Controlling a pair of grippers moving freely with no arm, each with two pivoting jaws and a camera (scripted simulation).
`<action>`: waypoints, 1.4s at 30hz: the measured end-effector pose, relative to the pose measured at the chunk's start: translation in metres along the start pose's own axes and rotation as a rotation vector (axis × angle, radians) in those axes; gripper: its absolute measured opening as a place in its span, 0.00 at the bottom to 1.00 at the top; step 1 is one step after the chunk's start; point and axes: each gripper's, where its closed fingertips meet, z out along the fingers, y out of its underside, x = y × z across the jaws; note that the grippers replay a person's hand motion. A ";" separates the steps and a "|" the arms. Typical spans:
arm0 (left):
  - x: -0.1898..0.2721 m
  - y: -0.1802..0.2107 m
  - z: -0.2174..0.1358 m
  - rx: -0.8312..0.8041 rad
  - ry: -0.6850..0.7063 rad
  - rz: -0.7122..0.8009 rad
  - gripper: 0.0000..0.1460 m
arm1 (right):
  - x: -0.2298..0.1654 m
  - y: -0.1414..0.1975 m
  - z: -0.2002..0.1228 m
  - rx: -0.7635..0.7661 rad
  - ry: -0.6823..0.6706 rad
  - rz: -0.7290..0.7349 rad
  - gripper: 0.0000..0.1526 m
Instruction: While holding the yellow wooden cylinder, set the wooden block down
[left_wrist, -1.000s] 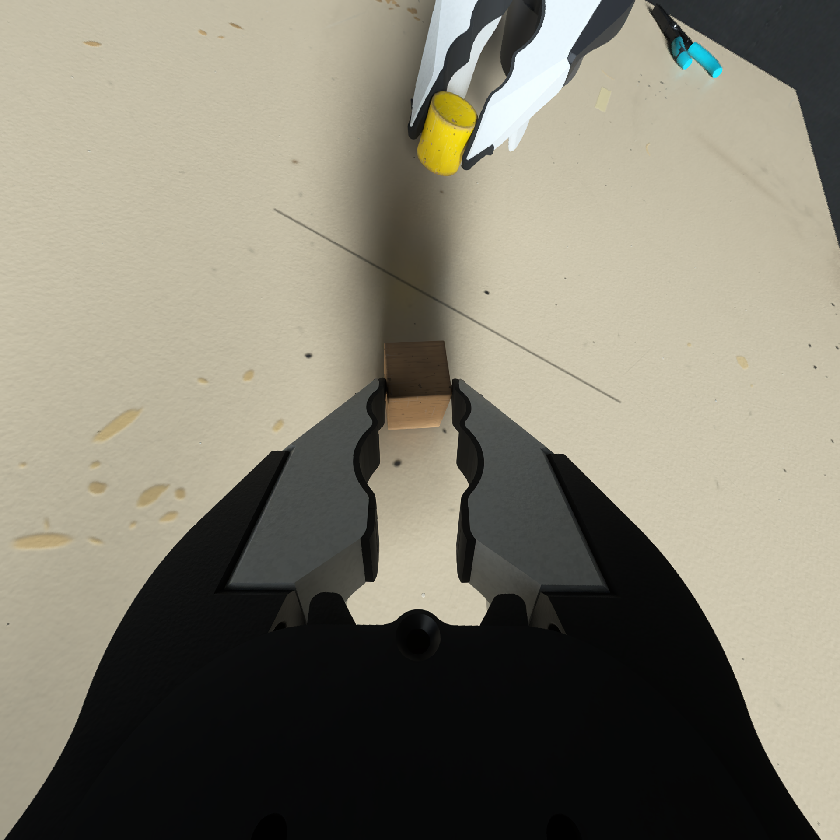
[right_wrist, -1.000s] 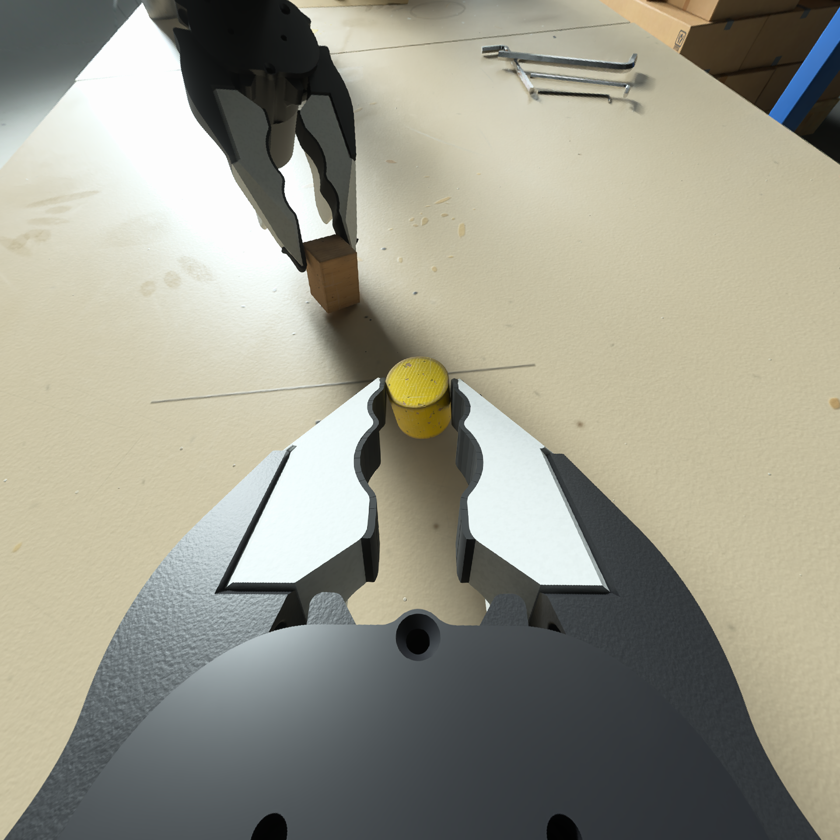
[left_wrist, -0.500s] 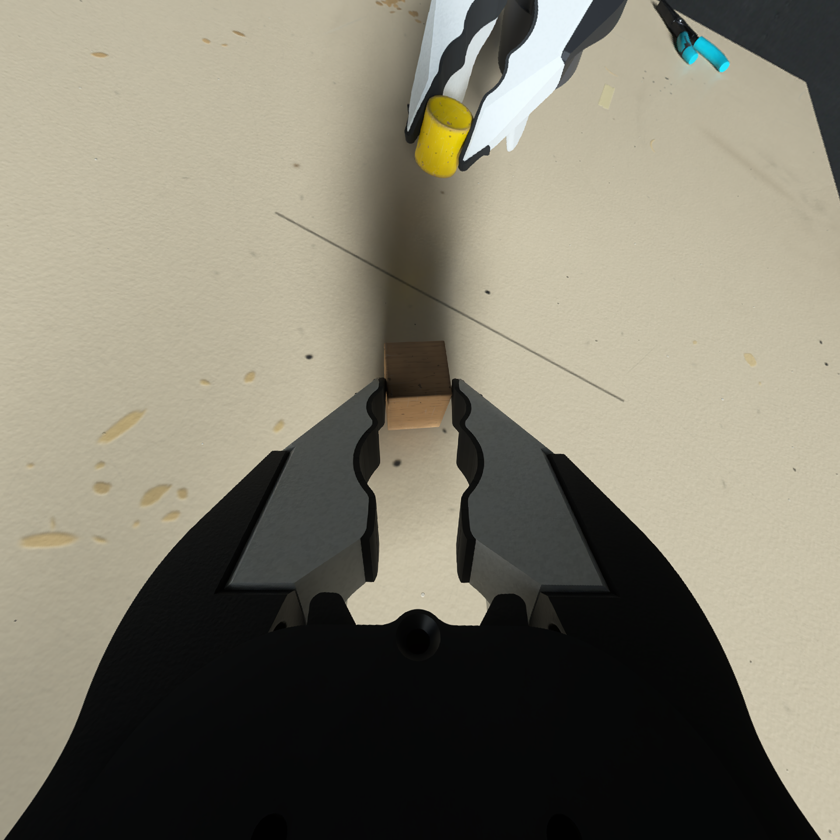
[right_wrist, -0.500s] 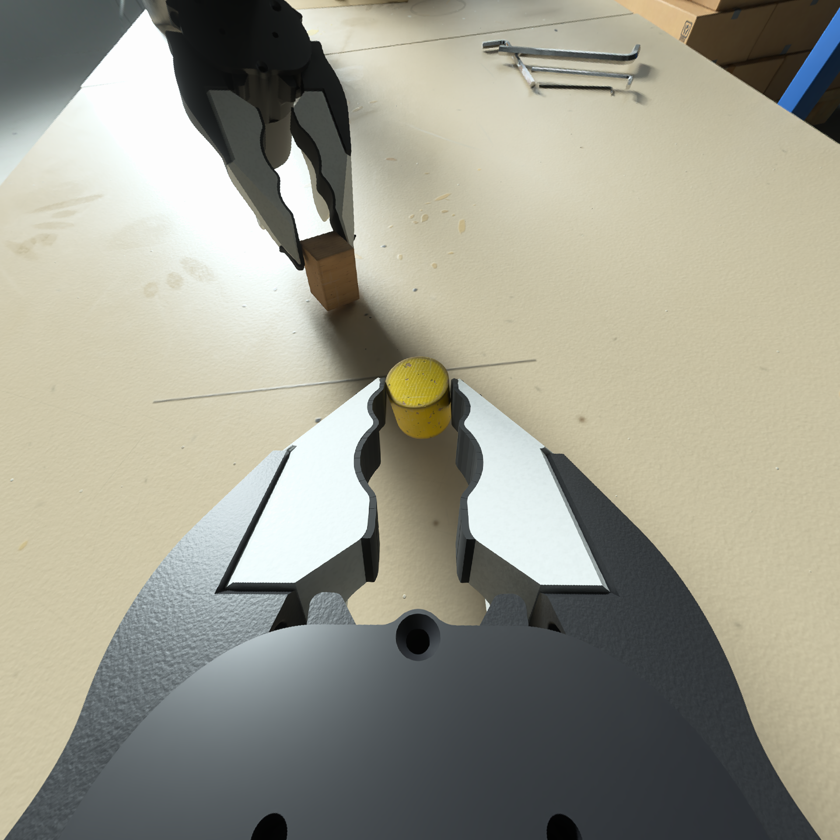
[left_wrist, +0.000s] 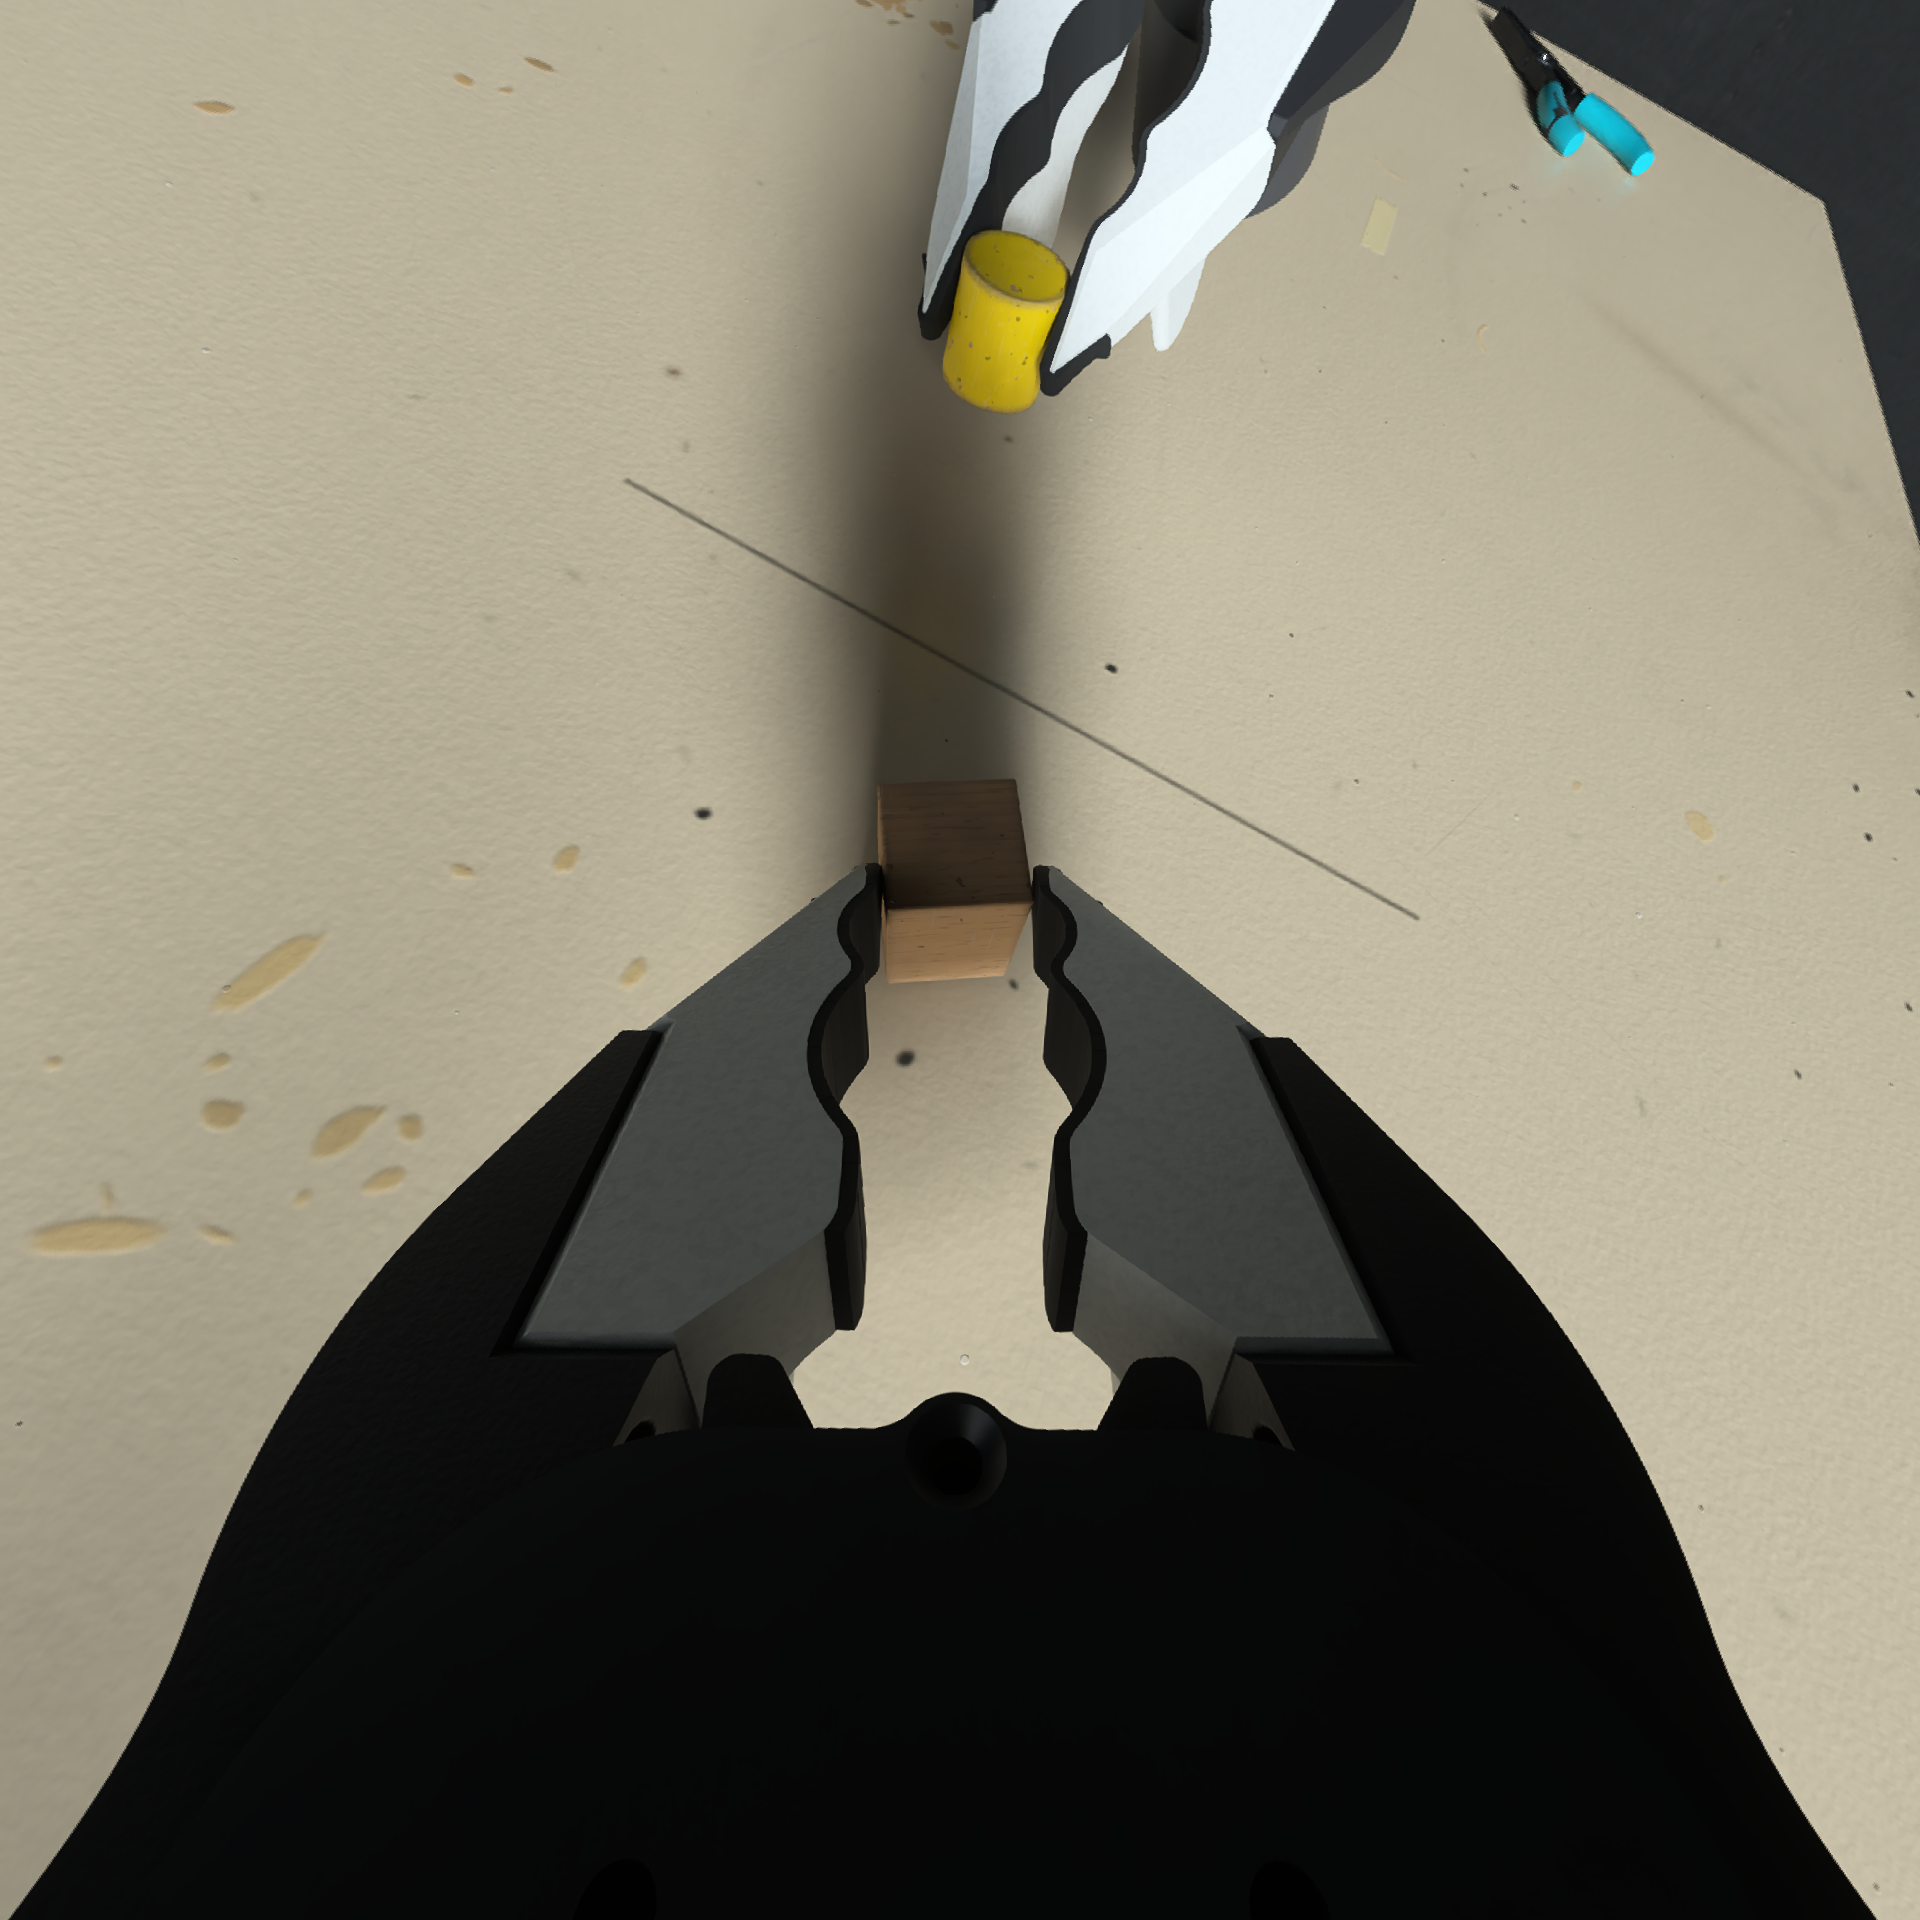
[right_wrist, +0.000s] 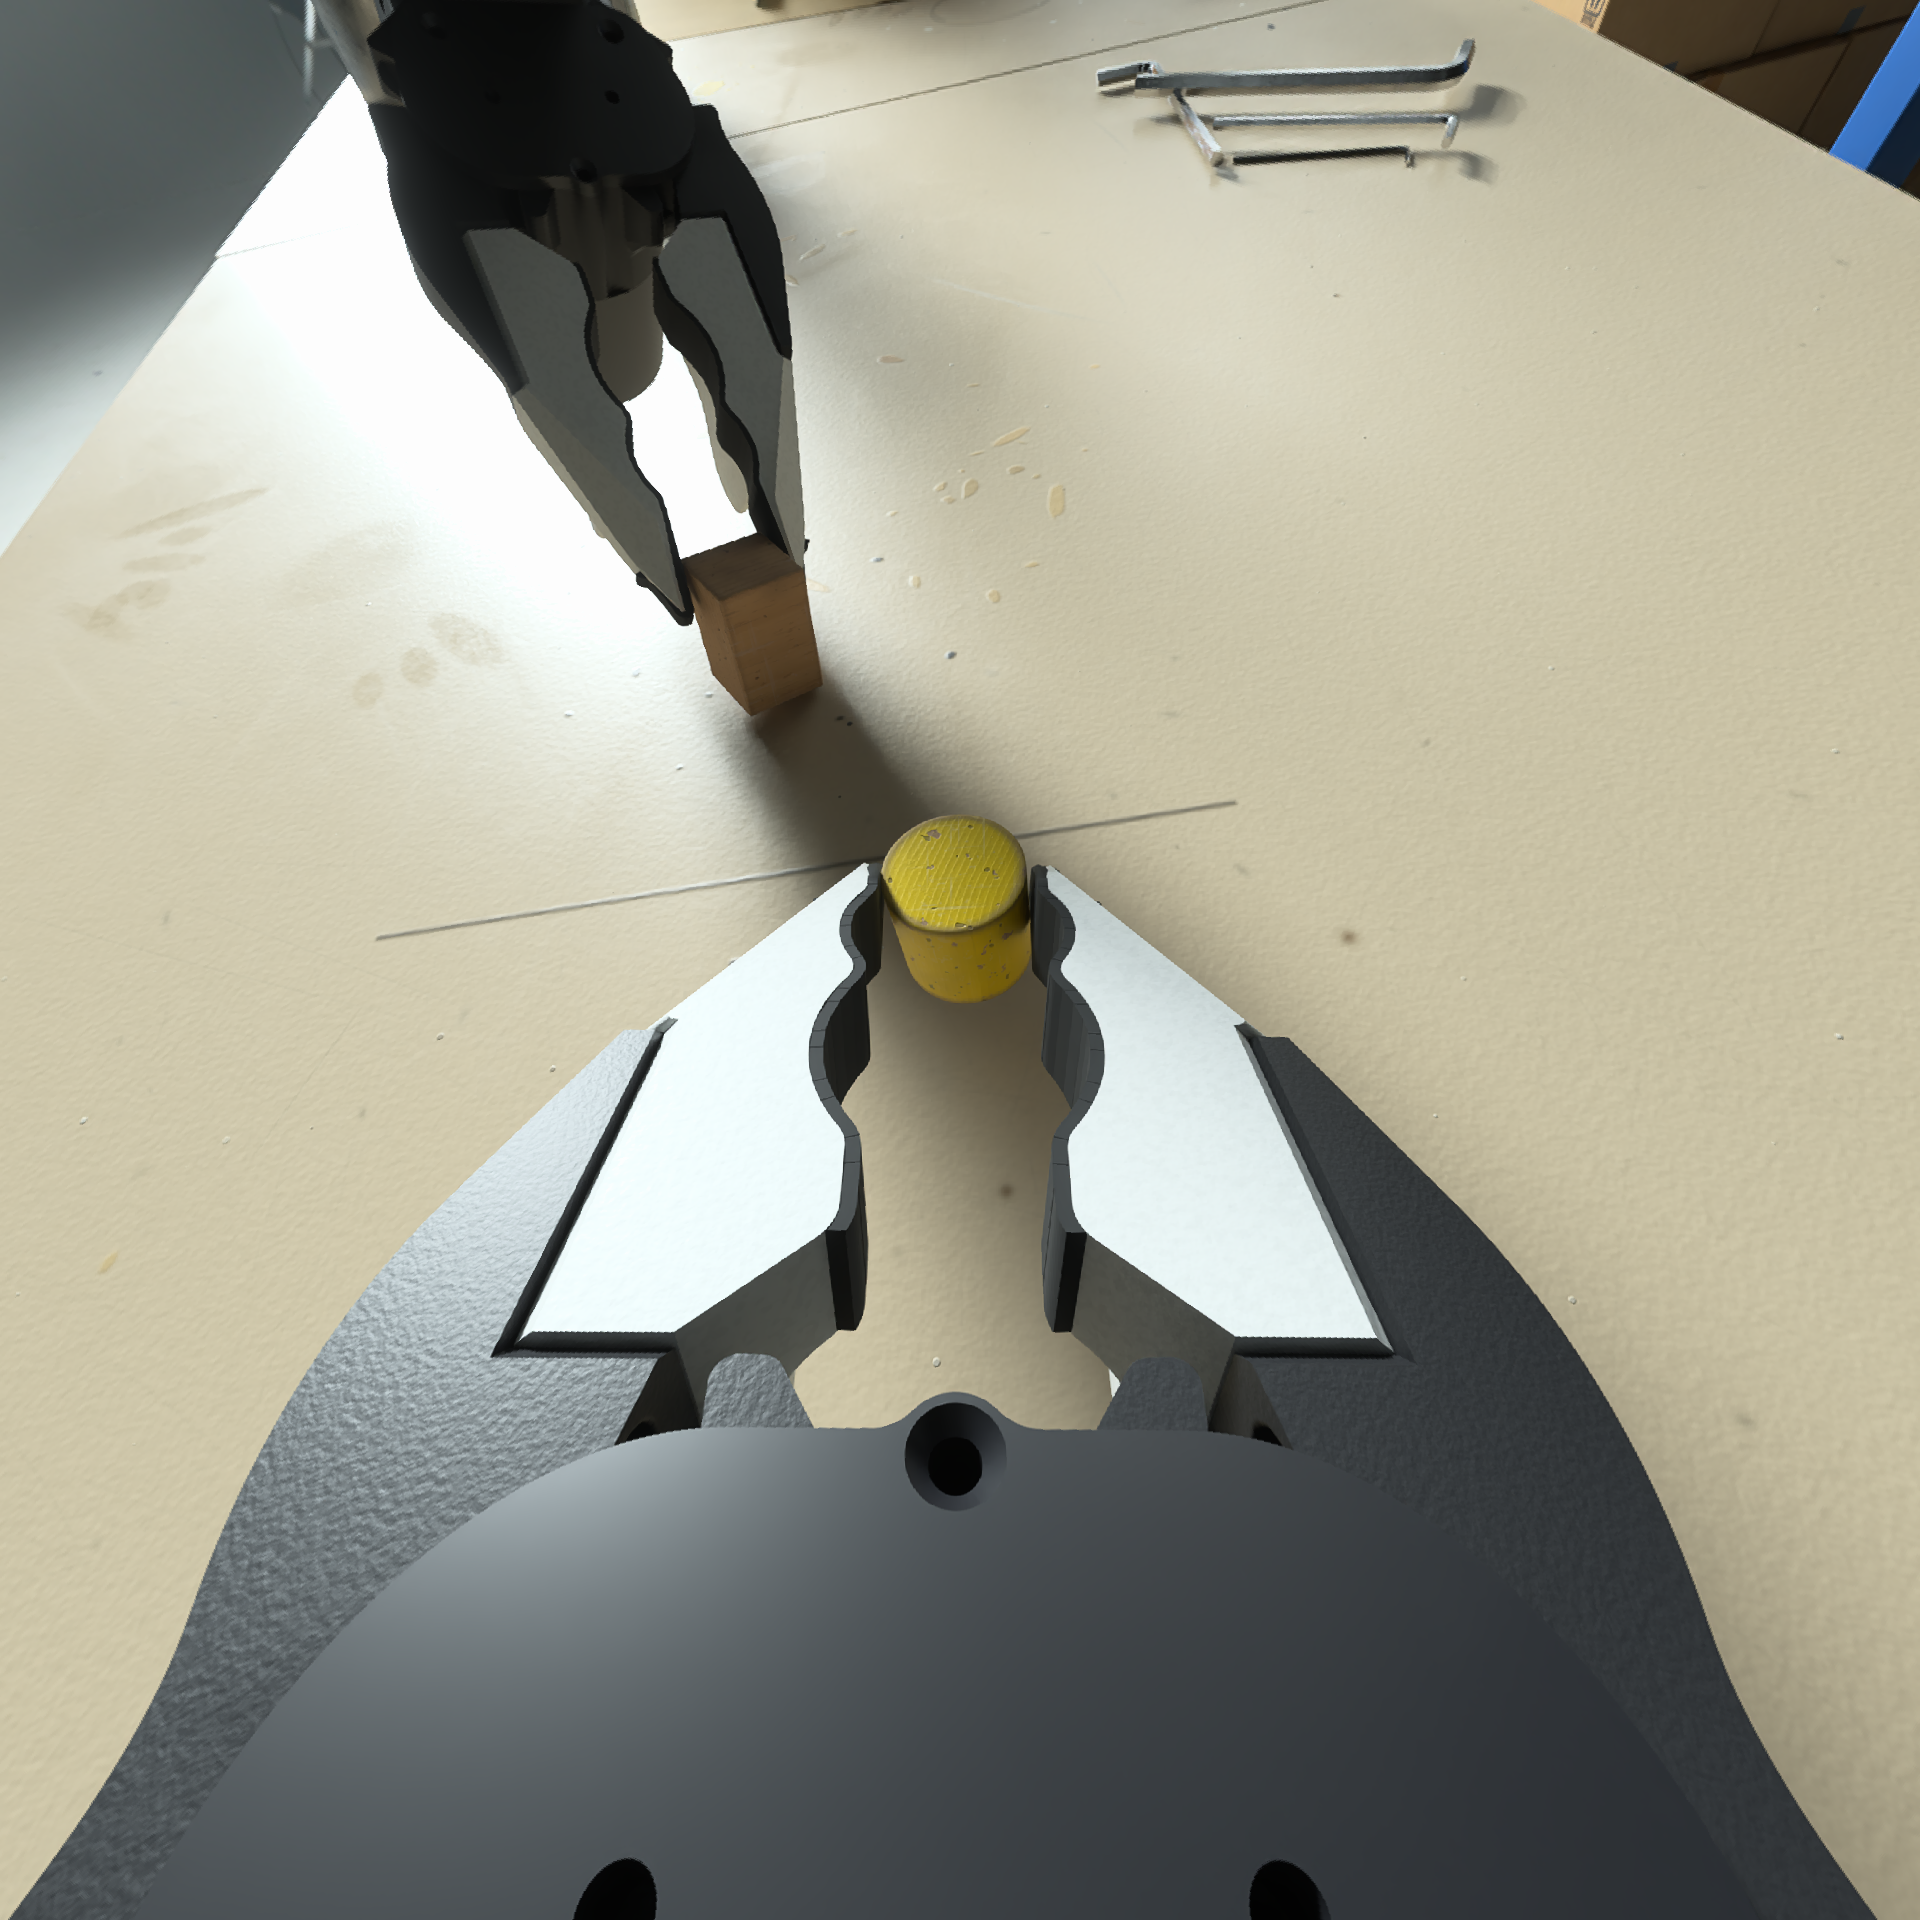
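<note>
My left gripper (left_wrist: 954, 883), black, is shut on the wooden block (left_wrist: 951, 852), gripping its two sides at the fingertips. In the right wrist view this gripper (right_wrist: 732, 571) points steeply down, and the block (right_wrist: 764, 644) hangs with its bottom corner at or just above the beige table (right_wrist: 1351, 623), meeting its own shadow. My right gripper (right_wrist: 954, 894), with white fingers, is shut on the yellow wooden cylinder (right_wrist: 954, 914) and holds it upright. In the left wrist view the right gripper (left_wrist: 1003, 343) and cylinder (left_wrist: 1003, 322) are ahead of the block, apart from it.
Several metal bars (right_wrist: 1288, 104) lie at the far right of the table, with cardboard boxes and a blue post (right_wrist: 1881, 125) behind. A blue-handled tool (left_wrist: 1600, 130) lies near the table edge. A thin dark line (left_wrist: 1039, 707) crosses the table between the grippers.
Almost nothing. Both grippers keep their grips, and the views drift only slightly. The block stays at the same low height.
</note>
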 end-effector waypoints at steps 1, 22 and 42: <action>0.000 0.000 0.000 0.000 0.001 -0.001 0.20 | 0.000 0.000 0.000 0.001 0.001 -0.001 0.18; 0.000 0.000 0.001 -0.011 0.081 -0.092 0.20 | 0.000 -0.001 0.001 0.032 0.000 -0.001 0.18; -0.001 0.000 0.001 -0.018 0.119 -0.157 0.20 | 0.001 -0.003 -0.002 0.050 -0.005 0.008 0.18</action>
